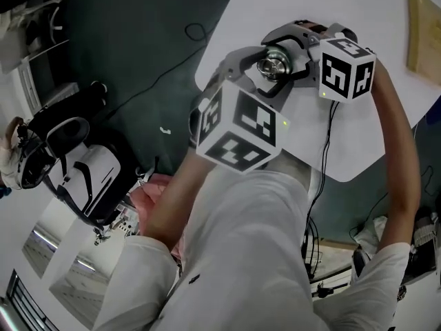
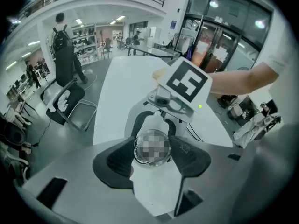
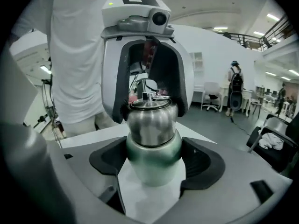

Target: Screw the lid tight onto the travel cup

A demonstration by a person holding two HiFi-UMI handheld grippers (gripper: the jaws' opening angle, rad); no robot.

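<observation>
Right gripper view: right tongs (image 3: pixel 154 155) clamp the travel cup (image 3: pixel 153 136) by its green belly, over the white tabletop (image 1: pixel 358 133). Left tongs (image 3: pixel 152 112) grasp the lid (image 3: pixel 148 104) on top. Step: tightening. Next, judged: twist the lid, brace the body, regrip if needed.

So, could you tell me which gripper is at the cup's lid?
The left gripper, jaws round the lid from above; the right gripper grips the travel cup lower down its body.
</observation>
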